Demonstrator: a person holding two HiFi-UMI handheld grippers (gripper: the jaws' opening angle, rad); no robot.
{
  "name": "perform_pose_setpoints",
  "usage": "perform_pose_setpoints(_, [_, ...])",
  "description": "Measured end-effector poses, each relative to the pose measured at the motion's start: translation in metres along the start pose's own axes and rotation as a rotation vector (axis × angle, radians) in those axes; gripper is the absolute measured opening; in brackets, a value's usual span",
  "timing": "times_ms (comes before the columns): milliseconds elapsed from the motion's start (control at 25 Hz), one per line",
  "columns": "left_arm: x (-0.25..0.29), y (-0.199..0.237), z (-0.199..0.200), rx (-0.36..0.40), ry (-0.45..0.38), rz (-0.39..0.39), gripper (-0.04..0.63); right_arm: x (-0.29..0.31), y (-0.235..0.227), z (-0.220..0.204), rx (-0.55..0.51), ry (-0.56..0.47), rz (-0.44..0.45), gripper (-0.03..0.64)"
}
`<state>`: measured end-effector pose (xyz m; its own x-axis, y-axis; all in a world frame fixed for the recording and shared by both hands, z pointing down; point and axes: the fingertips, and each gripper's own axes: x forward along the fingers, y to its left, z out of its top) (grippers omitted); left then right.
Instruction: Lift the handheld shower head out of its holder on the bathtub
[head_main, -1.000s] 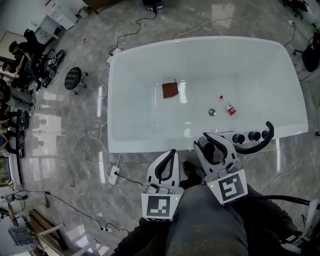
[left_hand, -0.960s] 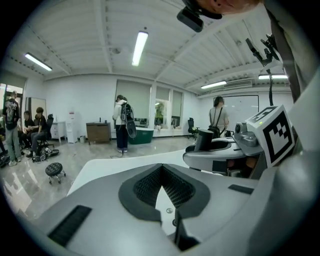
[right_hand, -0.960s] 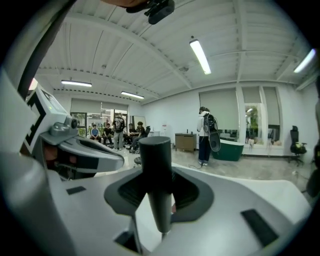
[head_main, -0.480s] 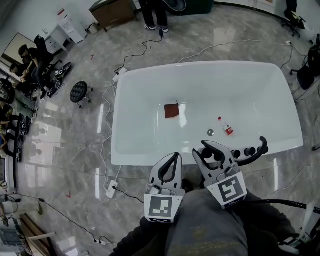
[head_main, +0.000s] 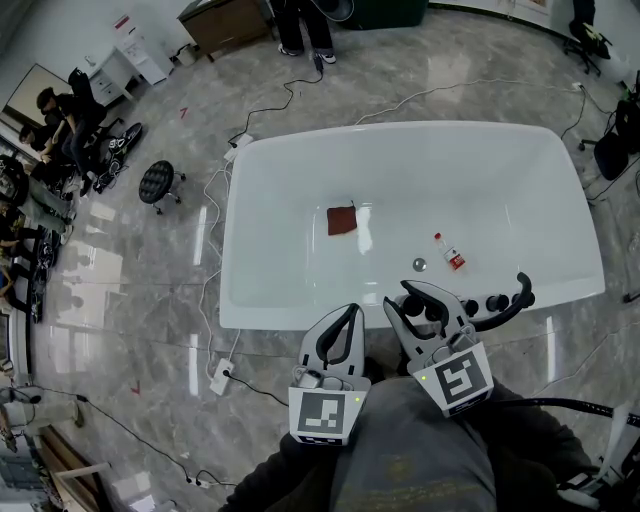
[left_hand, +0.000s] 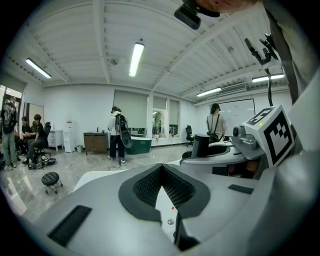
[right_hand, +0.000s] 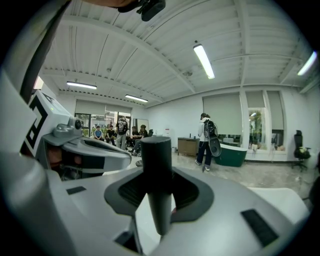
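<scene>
The black shower head handle (right_hand: 157, 185) stands upright between the jaws of my right gripper (right_hand: 161, 202), which is shut on it. In the head view the right gripper (head_main: 426, 300) hangs over the near rim of the white bathtub (head_main: 262, 318), with the dark handle (head_main: 433, 313) showing between its fingers. Just to its right, black knobs (head_main: 494, 302) and a curved black spout (head_main: 515, 296) sit on the rim. My left gripper (head_main: 345, 314) is beside it on the left, shut with nothing in it; its pads (left_hand: 172, 187) meet in the left gripper view.
A brown cloth (head_main: 341, 220), a small bottle (head_main: 453, 255) and the drain (head_main: 420, 264) lie in the tub. Cables and a power strip (head_main: 221, 377) trail on the marble floor at the left. A black stool (head_main: 158, 182) and seated people (head_main: 60, 110) are at the far left.
The head view has drawn back, so the tub looks farther off. Both grippers stay near the tub's near rim, the right one still closed on the black handle.
</scene>
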<state>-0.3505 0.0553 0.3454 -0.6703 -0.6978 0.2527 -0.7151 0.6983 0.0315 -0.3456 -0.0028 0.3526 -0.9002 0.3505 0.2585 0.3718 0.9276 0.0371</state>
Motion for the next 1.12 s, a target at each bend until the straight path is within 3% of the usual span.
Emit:
perform_pose_setpoints(640, [-0.008,-0.014,0.002,0.014,-0.021,-0.004,0.003,-0.016,0.001,0.011,-0.016,-0.068,-0.017,0.132])
perform_pose_setpoints(1120, [-0.065,-0.042,-0.016,0.005,-0.017,-0.051,0.003,-0.059,0.043,0.023,-0.04,-0.112,-0.064,0.132])
